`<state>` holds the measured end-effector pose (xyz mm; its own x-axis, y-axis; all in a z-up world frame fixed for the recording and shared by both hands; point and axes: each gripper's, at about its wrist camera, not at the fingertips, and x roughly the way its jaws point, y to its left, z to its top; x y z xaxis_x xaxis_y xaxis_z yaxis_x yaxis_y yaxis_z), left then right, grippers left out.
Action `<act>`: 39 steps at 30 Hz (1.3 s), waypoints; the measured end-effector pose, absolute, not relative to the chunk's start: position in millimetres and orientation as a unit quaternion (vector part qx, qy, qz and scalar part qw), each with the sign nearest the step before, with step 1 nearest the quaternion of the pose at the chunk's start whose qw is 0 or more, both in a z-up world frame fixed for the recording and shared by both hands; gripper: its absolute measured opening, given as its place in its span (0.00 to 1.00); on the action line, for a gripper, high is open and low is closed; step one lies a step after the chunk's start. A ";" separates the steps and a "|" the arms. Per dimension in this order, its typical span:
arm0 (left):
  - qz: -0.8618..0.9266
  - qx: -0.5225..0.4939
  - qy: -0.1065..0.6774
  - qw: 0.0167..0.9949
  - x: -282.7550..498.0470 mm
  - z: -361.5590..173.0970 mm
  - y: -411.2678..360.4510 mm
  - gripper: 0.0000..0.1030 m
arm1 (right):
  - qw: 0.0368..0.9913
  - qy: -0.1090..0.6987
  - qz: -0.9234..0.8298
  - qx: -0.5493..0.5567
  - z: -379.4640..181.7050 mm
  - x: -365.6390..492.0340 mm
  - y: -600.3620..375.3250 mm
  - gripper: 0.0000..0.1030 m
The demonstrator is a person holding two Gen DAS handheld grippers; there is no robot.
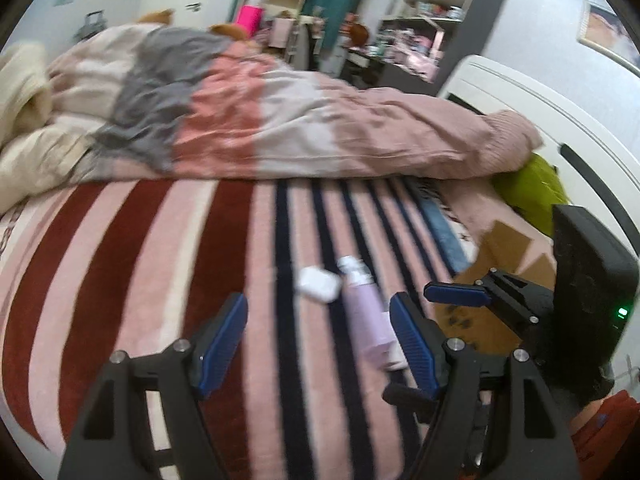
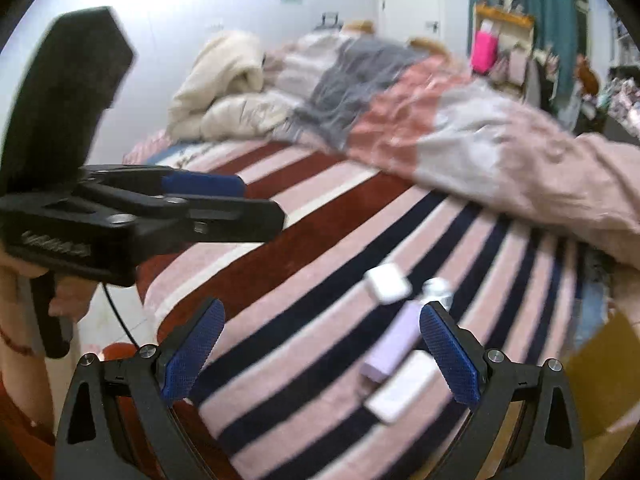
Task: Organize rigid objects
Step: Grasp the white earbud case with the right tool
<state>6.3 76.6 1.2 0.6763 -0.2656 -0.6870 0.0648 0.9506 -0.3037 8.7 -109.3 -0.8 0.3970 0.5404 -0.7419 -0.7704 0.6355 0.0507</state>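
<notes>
A bed [image 1: 224, 248] carries everything here, covered by a striped blanket [image 2: 320, 240]: broad pink and dark red bands to one side, thin navy lines on pink to the other. Across the far part of the bed lies a rumpled duvet [image 1: 280, 120] in cream, grey, salmon and pink blocks, with a cream pillow [image 2: 224, 80] heaped at the far end. Behind it stand crowded shelves [image 1: 432, 4], teal cloth and a bright pink bag [image 1: 248, 18]; a white headboard [image 1: 520, 104] edges the bed.

On the navy-striped part, near the bed's near edge, a lilac tube [image 1: 366, 316] with a white cap lies lengthwise. A white case [image 1: 318, 284] rests just beside its cap end. A flat white box [image 2: 402, 390] lies against the tube's other end; the left wrist view shows only a sliver of it behind a finger.

The left tongs [image 1: 318, 344] hang wide open above the blanket, holding nothing. The right tongs [image 2: 322, 354] are likewise spread wide and empty, the tube showing between the fingers.

A brown cardboard box [image 1: 508, 248] sits at the bed's edge, partly hidden by the right tool; its contents cannot be made out. A green item [image 1: 532, 184] peeks from under the duvet, unidentifiable. Both views are motion-blurred.
</notes>
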 end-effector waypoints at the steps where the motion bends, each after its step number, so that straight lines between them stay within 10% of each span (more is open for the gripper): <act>1: -0.087 -0.131 0.394 0.906 5.5 -3.4 83.5 0.68 | 0.814 0.388 0.405 -0.154 -9.3 13.4 -97.9 0.95; 15: -0.059 -0.175 0.426 0.886 16.2 -70.7 146.5 0.68 | 0.811 0.517 0.268 -0.054 -121.5 113.3 -53.6 0.83; 27: -0.055 -0.181 0.430 0.883 17.7 -77.7 151.8 0.68 | 0.846 0.482 0.215 -0.080 -129.5 140.5 -38.2 0.73; 30: -0.054 -0.181 0.429 0.883 16.9 -75.8 151.5 0.68 | 0.847 0.480 0.207 -0.098 -132.5 141.6 -31.9 0.48; 39: -0.052 -0.181 0.425 0.885 9.7 -69.5 150.1 0.68 | 0.793 0.485 0.345 -0.133 -128.1 103.3 -12.4 0.48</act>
